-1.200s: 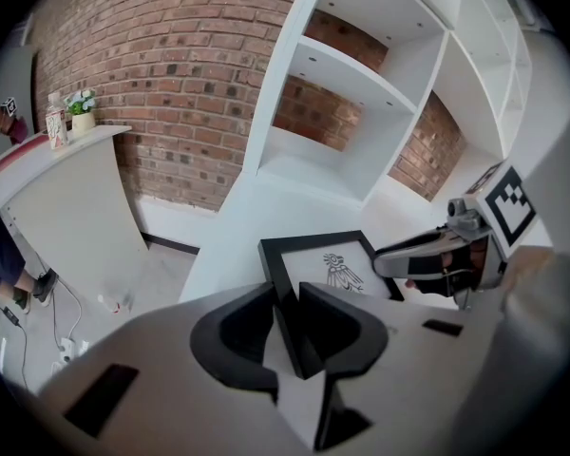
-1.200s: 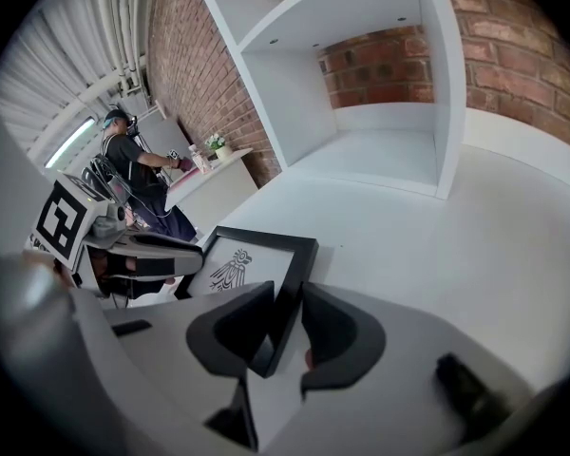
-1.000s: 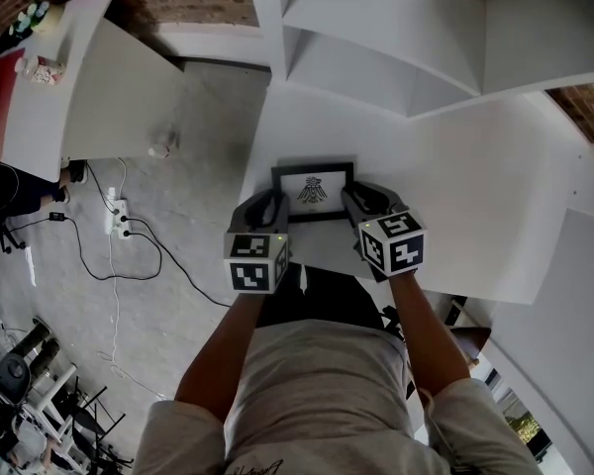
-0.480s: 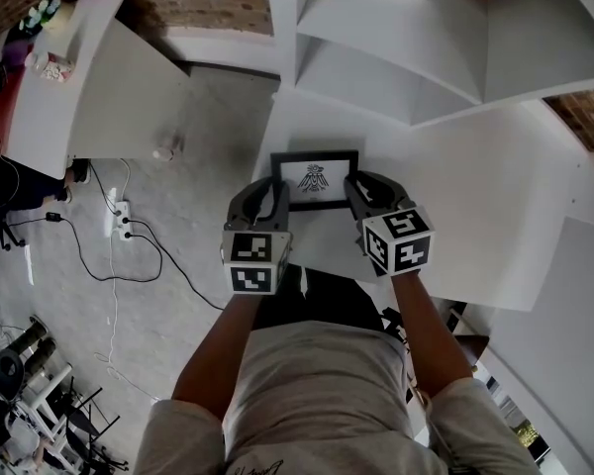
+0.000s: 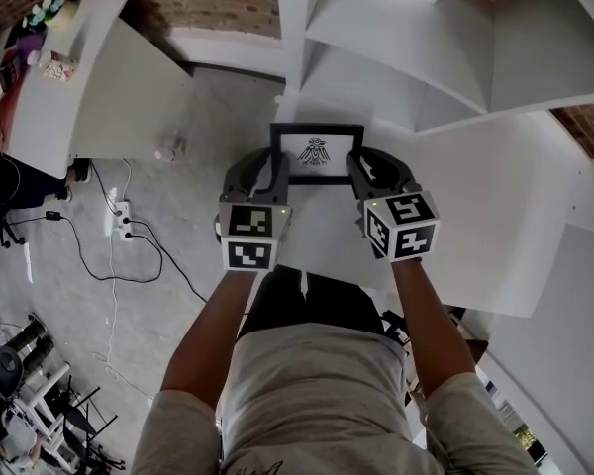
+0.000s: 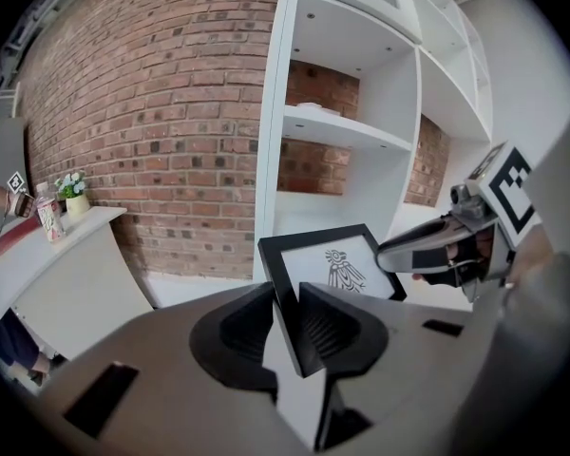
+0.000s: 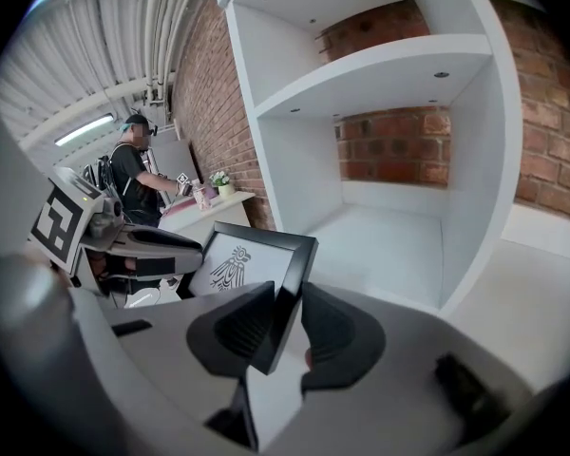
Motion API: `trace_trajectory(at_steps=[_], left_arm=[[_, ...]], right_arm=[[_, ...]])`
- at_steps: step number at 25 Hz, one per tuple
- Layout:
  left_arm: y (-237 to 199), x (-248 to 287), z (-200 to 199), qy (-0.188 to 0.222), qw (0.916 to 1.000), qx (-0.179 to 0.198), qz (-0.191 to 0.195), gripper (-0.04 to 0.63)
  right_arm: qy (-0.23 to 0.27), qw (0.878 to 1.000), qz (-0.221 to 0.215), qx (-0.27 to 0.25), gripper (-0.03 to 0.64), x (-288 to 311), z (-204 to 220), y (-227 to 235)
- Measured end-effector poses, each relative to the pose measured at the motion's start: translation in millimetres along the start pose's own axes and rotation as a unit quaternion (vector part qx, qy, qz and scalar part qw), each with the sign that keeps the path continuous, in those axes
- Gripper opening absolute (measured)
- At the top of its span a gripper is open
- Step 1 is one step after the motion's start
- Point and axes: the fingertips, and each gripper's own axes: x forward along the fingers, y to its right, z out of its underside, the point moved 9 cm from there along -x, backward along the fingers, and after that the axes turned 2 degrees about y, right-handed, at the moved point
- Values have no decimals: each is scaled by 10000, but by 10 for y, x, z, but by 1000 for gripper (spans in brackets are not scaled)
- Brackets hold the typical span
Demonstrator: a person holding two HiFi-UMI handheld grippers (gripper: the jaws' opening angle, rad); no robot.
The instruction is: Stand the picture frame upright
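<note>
A black picture frame [image 5: 317, 152] with a white mat and a small bird drawing is held up off the white surface between both grippers. My left gripper [image 5: 274, 171] is shut on the frame's left edge [image 6: 287, 297]. My right gripper [image 5: 357, 169] is shut on its right edge [image 7: 290, 297]. In the left gripper view the picture frame [image 6: 334, 269] tilts back with the print facing up and toward me. In the right gripper view the picture frame [image 7: 256, 264] shows the same drawing, with the other gripper [image 7: 123, 240] beyond it.
White shelf unit [image 5: 406, 38] with open compartments [image 7: 380, 217] stands just ahead. A white counter [image 5: 495, 196] runs to the right. Another white table [image 5: 69, 77] sits left, with cables and a power strip [image 5: 119, 216] on the floor. A person [image 7: 133, 174] stands far off.
Both grippers have carried the frame forward and up, away from my body and closer to the shelf unit. The grip on both edges has stayed the same.
</note>
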Motion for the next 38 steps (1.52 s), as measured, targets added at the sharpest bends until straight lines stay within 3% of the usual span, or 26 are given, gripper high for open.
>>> trace_trajectory(at_steps=[9, 21, 38], left_arm=[[-167, 222, -222, 217, 9992, 328, 36, 94], [-333, 495, -288, 407, 9981, 423, 195, 94], [-349, 800, -344, 312, 9981, 473, 244, 94]], right_arm=[[313, 9992, 235, -18, 100, 197, -193, 93], [528, 9973, 512, 29, 98, 402, -270, 179], [412, 9970, 653, -63, 97, 572, -317, 387]])
